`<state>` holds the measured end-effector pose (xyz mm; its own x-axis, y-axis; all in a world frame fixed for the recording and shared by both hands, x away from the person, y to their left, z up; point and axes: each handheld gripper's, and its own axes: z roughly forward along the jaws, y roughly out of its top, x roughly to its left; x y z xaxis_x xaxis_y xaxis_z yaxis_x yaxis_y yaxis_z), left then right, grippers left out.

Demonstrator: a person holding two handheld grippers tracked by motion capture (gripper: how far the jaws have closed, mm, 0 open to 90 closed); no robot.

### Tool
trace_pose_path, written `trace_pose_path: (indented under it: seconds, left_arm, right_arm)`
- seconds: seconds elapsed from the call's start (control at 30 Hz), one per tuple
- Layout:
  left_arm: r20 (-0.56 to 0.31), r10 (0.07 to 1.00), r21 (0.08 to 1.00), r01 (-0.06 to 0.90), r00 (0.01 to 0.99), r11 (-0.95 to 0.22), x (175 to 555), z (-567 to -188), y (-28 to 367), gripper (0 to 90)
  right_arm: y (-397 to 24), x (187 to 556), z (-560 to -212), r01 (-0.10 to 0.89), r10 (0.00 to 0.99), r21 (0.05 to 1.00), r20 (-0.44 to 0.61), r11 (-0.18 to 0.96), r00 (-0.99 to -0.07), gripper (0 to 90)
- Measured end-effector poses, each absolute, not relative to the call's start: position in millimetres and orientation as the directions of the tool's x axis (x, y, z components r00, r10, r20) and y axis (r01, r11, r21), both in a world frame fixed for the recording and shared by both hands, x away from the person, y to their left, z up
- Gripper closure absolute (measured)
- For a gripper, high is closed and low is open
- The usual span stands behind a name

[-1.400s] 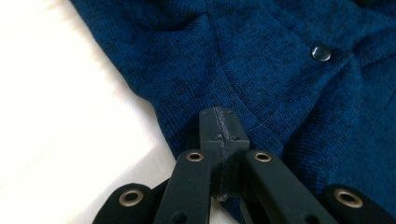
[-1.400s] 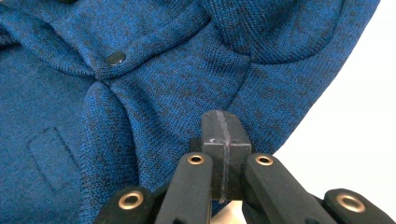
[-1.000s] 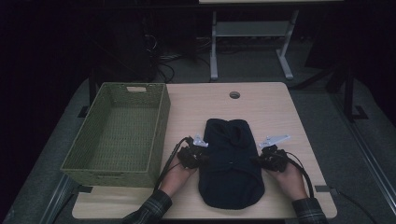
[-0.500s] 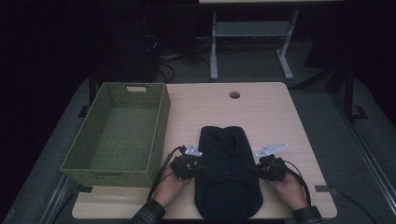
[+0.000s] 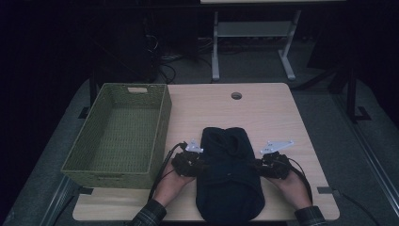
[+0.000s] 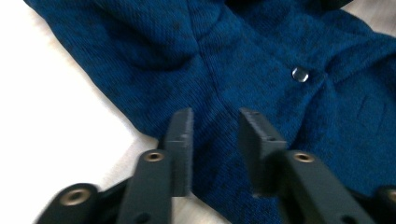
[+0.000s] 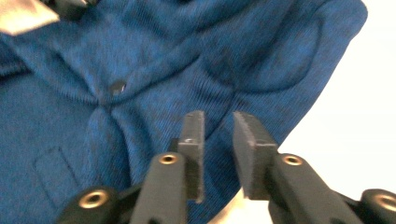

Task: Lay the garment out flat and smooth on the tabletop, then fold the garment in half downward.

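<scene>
Item: folded dark blue knitted garment with snap buttons [image 5: 229, 175], laid on the pale wooden table [image 5: 263, 108] at its near edge, overhanging slightly.

Left gripper [image 6: 215, 140]: placed at the garment's left edge, jaws parted, knit seen between them, nothing clamped.

Right gripper [image 7: 218, 140]: placed at the garment's right edge, jaws likewise parted.

Risk, as judged: only the top layer may be pinched, so the fold may be opened; uneven closing may let the garment be dragged off the near edge.

Beyond the garment's left: empty green woven basket [image 5: 162, 113].
</scene>
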<state>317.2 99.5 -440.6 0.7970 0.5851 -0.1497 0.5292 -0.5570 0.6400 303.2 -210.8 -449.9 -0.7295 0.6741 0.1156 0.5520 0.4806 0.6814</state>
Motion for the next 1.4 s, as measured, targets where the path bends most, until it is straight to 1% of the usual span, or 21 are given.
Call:
trace_pose_path:
  seconds: [0.17, 0.2, 0.27, 0.37, 0.5, 0.57, 0.7, 0.73, 0.9, 0.93, 0.97, 1.03, 1.1, 1.13, 1.27, 1.4]
  left_arm:
    - [-0.159, 0.587, 0.649, 0.532, 0.794, -0.544, 328, -433, 102, 50.7]
    - [-0.157, 0.589, 0.644, 0.534, 0.792, -0.547, 331, -431, 103, 47.3]
    - [-0.155, 0.586, 0.645, 0.53, 0.796, -0.55, 337, -428, 104, 44.3]
    - [-0.137, 0.6, 0.663, 0.524, 0.788, -0.535, 345, -421, 106, 41.8]
    - [-0.137, 0.621, 0.683, 0.528, 0.772, -0.505, 356, -415, 108, 39.0]
    - [-0.15, 0.622, 0.693, 0.53, 0.769, -0.488, 361, -413, 107, 38.7]
    - [-0.14, 0.617, 0.692, 0.522, 0.774, -0.499, 368, -409, 103, 37.9]
    - [-0.139, 0.622, 0.694, 0.524, 0.77, -0.494, 374, -406, 101, 37.9]
    - [-0.153, 0.641, 0.713, 0.534, 0.752, -0.456, 389, -400, 98, 39.0]
    - [-0.15, 0.659, 0.717, 0.54, 0.737, -0.441, 397, -399, 98, 39.0]
    - [-0.157, 0.667, 0.715, 0.549, 0.729, -0.432, 403, -398, 98, 39.0]
    - [-0.159, 0.68, 0.719, 0.556, 0.716, -0.418, 413, -397, 97, 39.4]
    - [-0.155, 0.684, 0.715, 0.559, 0.712, -0.419, 417, -397, 96, 39.4]
    - [-0.145, 0.694, 0.71, 0.563, 0.705, -0.423, 426, -398, 93, 40.2]
    - [-0.109, 0.708, 0.687, 0.568, 0.697, -0.453, 442, -405, 86, 41.7]
    - [-0.116, 0.714, 0.661, 0.59, 0.69, -0.463, 451, -413, 83, 41.9]
  right_arm:
    - [-213, 311, -443, 0.551, 0.683, 0.69, 0.112, 0.469, -0.721, 59.8]
    - [-214, 313, -442, 0.549, 0.683, 0.697, 0.115, 0.462, -0.721, 57.2]
    - [-213, 318, -439, 0.55, 0.685, 0.691, 0.108, 0.469, -0.72, 53.7]
    - [-213, 325, -433, 0.54, 0.685, 0.701, 0.099, 0.467, -0.721, 51.5]
    - [-212, 338, -427, 0.534, 0.694, 0.711, 0.09, 0.458, -0.715, 51.1]
    - [-212, 344, -423, 0.526, 0.695, 0.716, 0.08, 0.458, -0.714, 51.1]
    - [-214, 357, -416, 0.521, 0.695, 0.723, 0.079, 0.454, -0.714, 51.1]
    - [-215, 361, -413, 0.527, 0.695, 0.728, 0.097, 0.438, -0.713, 51.0]
    - [-219, 380, -406, 0.532, 0.701, 0.732, 0.106, 0.425, -0.705, 51.3]
    - [-220, 384, -405, 0.52, 0.7, 0.746, 0.103, 0.415, -0.707, 52.4]
    - [-220, 387, -405, 0.529, 0.698, 0.743, 0.118, 0.41, -0.707, 52.4]
    - [-218, 394, -405, 0.529, 0.701, 0.738, 0.107, 0.419, -0.705, 52.4]
    - [-218, 398, -406, 0.522, 0.699, 0.743, 0.103, 0.419, -0.708, 52.4]
    - [-216, 407, -407, 0.537, 0.701, 0.74, 0.124, 0.406, -0.702, 52.5]
    - [-211, 422, -410, 0.535, 0.698, 0.74, 0.125, 0.408, -0.705, 52.9]
    - [-207, 434, -414, 0.547, 0.708, 0.729, 0.122, 0.412, -0.696, 53.3]
